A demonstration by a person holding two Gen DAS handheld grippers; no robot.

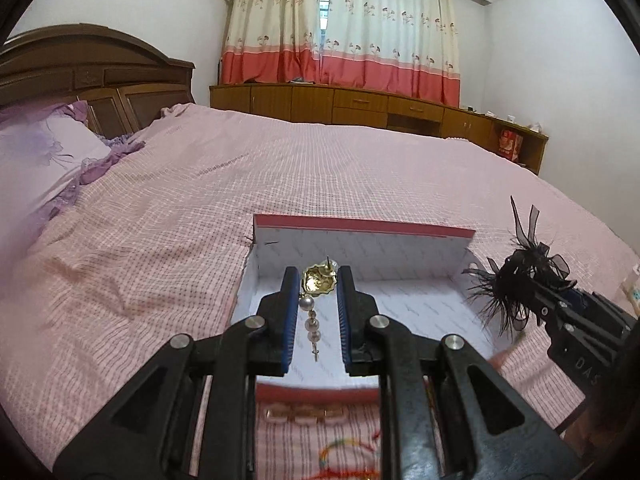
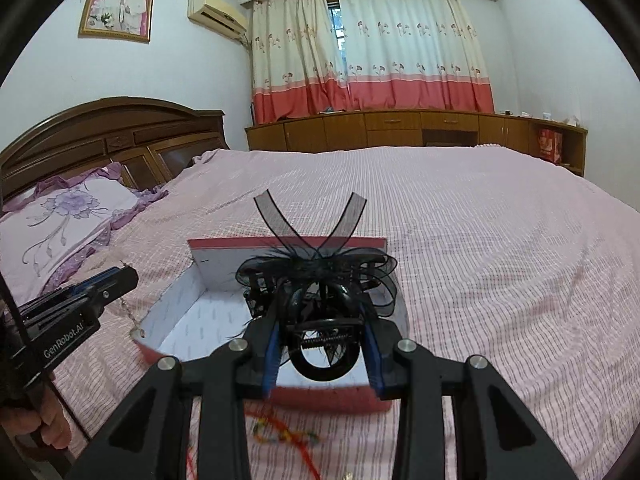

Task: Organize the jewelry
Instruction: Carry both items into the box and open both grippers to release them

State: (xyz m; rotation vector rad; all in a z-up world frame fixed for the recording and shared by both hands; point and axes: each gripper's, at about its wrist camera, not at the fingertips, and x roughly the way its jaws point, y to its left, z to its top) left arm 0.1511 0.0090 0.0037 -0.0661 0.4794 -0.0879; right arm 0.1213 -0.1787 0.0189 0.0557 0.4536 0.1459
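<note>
Left wrist view, left jaws pinching gold earring point(image 1: 319, 279), pearl string hanging downward over box point(image 1: 360, 228), right jaws clamping black hair clip point(image 2: 320, 320).

Wide bed point(image 2: 460, 240) under a pink checked coverlet point(image 1: 160, 240), filling most of both wrist views. Dark wooden headboard point(image 2: 100, 132) at left of frame.

Directly on the coverlet:
- Lilac pillow point(image 2: 68, 216) with flower print and purple ruffled edge, far left, against the headboard.
- Open box point(image 1: 360, 236), red outside, white printed lining, lower centre of frame; far wall upright, floor bare where visible.
- Below the box, at bottom centre of the left wrist view: a row of pale pinkish beads point(image 1: 304, 416), then a multicoloured bracelet point(image 1: 344, 452), both blurred.
- Same strip in the right wrist view: red cord point(image 2: 296, 436) with coloured bits, blurred.

Coverlet rumpled at left, smooth toward upper right.
</note>
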